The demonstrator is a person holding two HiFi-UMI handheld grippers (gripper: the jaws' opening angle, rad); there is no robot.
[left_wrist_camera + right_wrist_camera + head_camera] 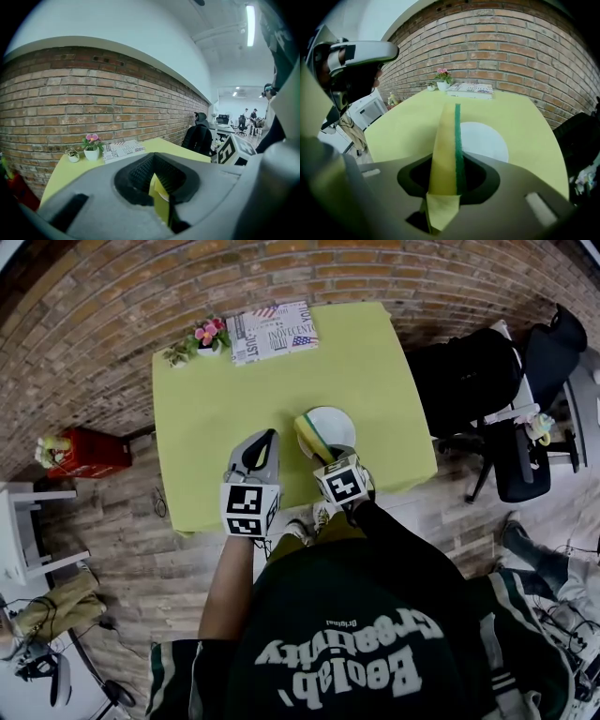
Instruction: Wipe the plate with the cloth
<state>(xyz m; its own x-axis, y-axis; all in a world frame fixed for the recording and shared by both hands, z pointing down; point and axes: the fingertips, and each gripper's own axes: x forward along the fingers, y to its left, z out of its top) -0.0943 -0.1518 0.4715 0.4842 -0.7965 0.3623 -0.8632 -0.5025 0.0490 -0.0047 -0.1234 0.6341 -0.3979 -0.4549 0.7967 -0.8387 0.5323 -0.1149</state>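
Note:
A white plate (336, 416) lies near the front edge of the yellow-green table (211, 418). My right gripper (323, 454) is shut on a folded yellow cloth with a green edge (310, 434), which stands upright over the plate's near left rim. In the right gripper view the cloth (446, 150) sticks up between the jaws of the right gripper (449, 176), with the plate (487, 140) just behind it. My left gripper (270, 439) hovers to the left of the plate, its fingers meeting at the tips with nothing held. The left gripper (157, 183) points level toward the brick wall.
A newspaper (274, 331) and a small flower pot (208, 337) sit at the table's far edge, with a tiny plant (176, 354) beside them. Right of the table stands a black office chair with a bag (469, 381). A red box (89, 454) lies on the floor at left.

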